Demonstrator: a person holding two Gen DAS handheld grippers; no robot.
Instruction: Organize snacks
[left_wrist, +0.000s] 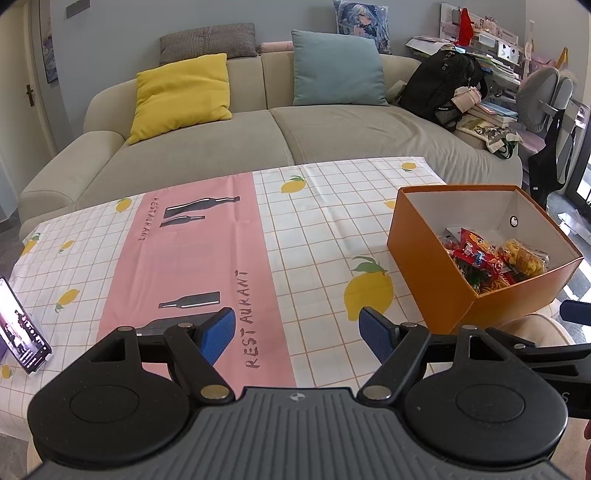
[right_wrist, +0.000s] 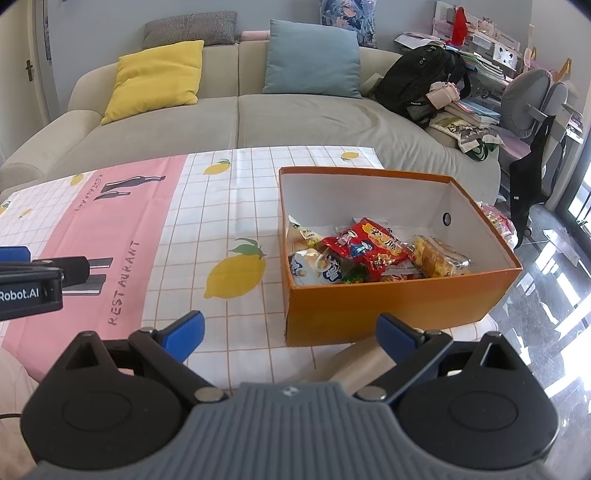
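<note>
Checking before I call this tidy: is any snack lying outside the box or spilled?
Mostly tidy: snacks sit inside the orange box. One oddity: packets show beyond the box's far right wall, outside it.

open orange box (right_wrist: 369, 306) on table's right side, snack packets (right_wrist: 364, 251) piled inside

A: Any print to read?
B: "RESTAURANT" in dark letters, twice, on the pink band of the lemon-patterned checked tablecloth (left_wrist: 192, 258). "Robot.AI" in white on the black left gripper (right_wrist: 22, 254).
A: The red snack packet (right_wrist: 364, 245)?
B: Characters, unreadable.
</note>
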